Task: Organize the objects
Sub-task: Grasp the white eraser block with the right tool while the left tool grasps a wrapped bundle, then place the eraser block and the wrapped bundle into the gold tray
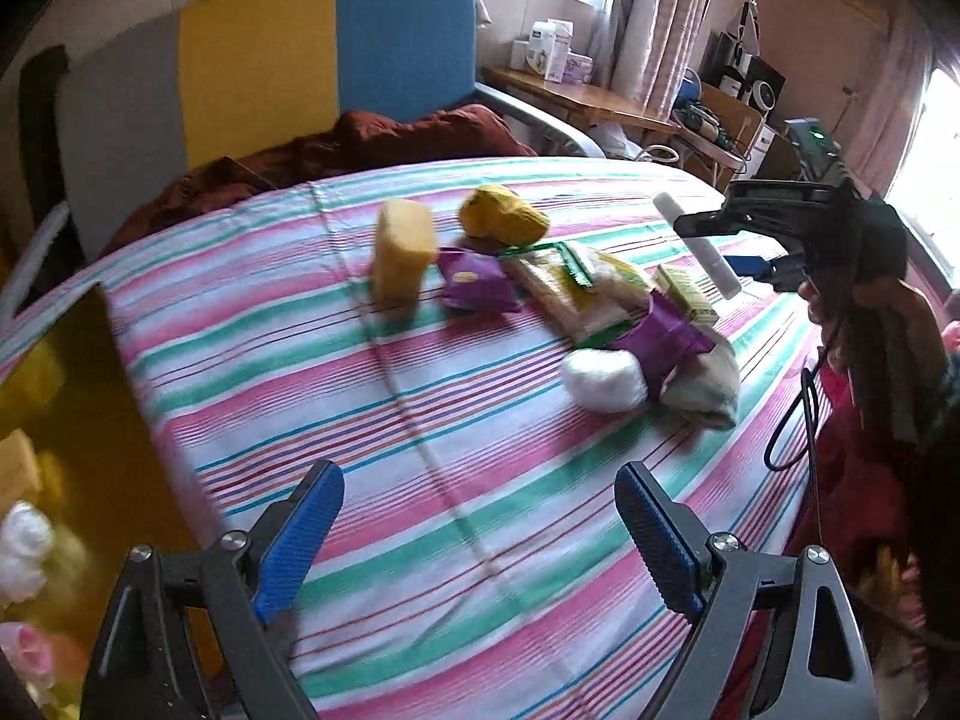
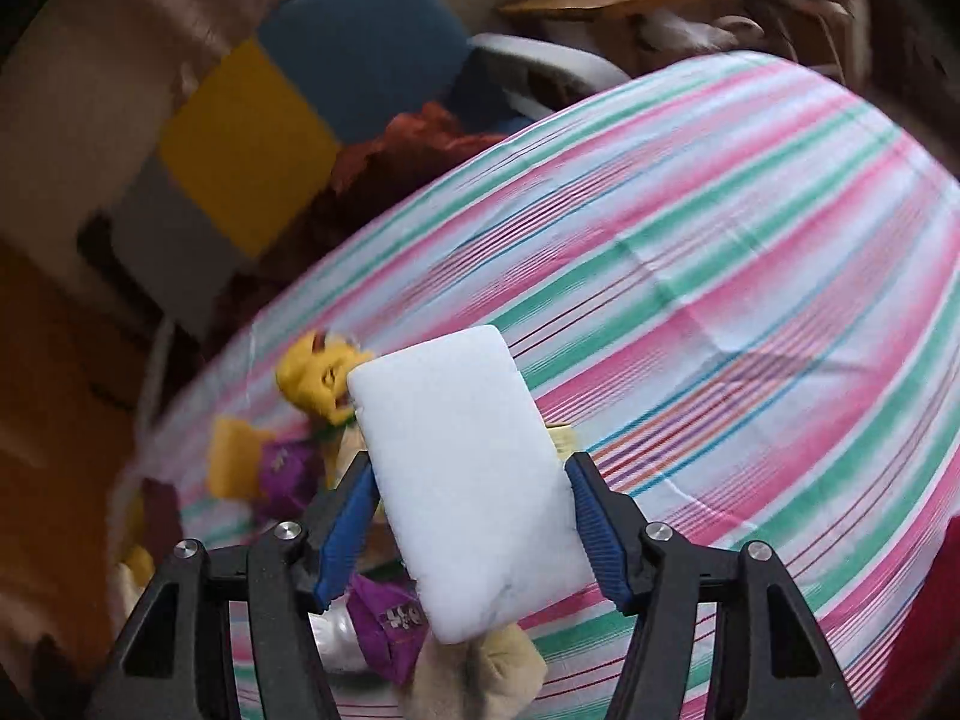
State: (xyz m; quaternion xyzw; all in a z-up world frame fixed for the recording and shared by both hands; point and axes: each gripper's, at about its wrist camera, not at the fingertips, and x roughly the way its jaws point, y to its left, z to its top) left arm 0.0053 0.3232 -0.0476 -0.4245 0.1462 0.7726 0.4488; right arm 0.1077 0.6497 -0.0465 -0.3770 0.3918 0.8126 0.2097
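My right gripper point(image 2: 471, 504) is shut on a white foam sponge block point(image 2: 462, 450) and holds it above the striped bed; it also shows in the left wrist view point(image 1: 699, 243) at the right, with the white sponge point(image 1: 696, 246) edge-on. My left gripper point(image 1: 480, 516) is open and empty low over the striped sheet point(image 1: 420, 420). A pile lies ahead: a yellow sponge point(image 1: 403, 252) upright, a yellow cloth point(image 1: 503, 213), purple packets point(image 1: 474, 276), a snack packet point(image 1: 576, 288), a white ball point(image 1: 603, 381) and a beige cloth point(image 1: 708, 384).
A yellow box point(image 1: 78, 432) with soft white and pink items stands at the left edge of the bed. A brown blanket point(image 1: 360, 144) and a blue-yellow-grey headboard point(image 1: 258, 60) lie beyond. A wooden desk point(image 1: 576, 96) with boxes stands at the back right.
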